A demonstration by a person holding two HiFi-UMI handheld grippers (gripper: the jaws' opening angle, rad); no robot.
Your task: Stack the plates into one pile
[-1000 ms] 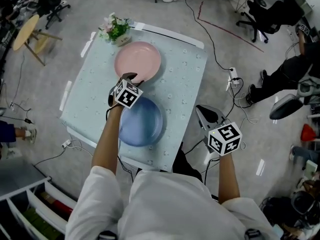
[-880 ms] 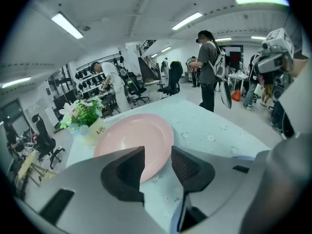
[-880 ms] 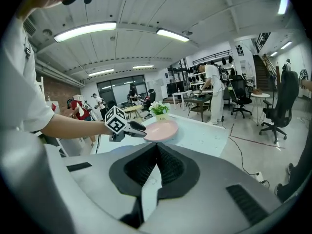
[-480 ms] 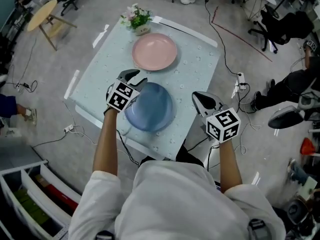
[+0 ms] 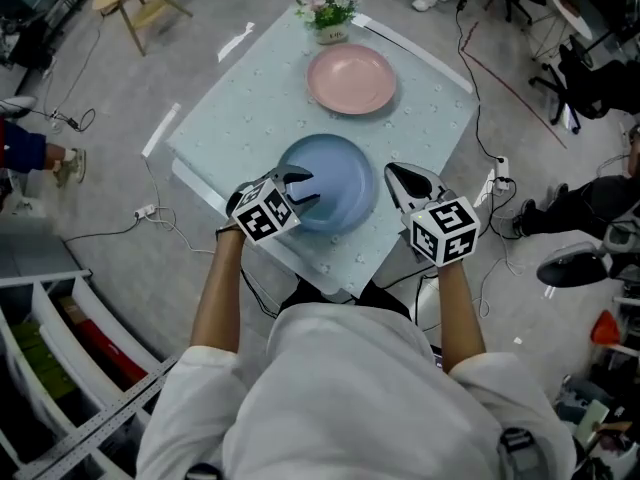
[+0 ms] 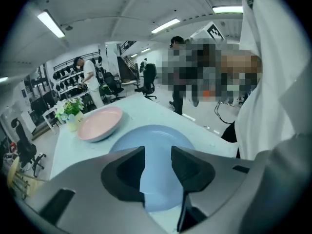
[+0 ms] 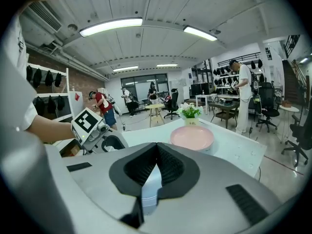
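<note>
Blue plate [image 5: 338, 180] at left tool [image 5: 303, 188], jaws apart, pink plate [image 5: 351, 79] beyond

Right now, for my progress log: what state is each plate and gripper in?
Blue plate: flat on the table, unstacked.
Pink plate: flat on the table, bare.
Left gripper: open, at the blue plate's rim.
Right gripper: shut, empty.
Flower pot: upright.

This is a large open lab or workroom, not a home. Long strip lights [image 7: 111, 27] run along a bare ceiling. Rolling office chairs [image 7: 171, 108] stand on the grey floor, and loose cables [image 5: 476, 98] lie beside the bench [image 5: 250, 98]. Shelves of dark gear [image 6: 63, 74] line one wall. Several people [image 7: 242, 89] stand about.
</note>
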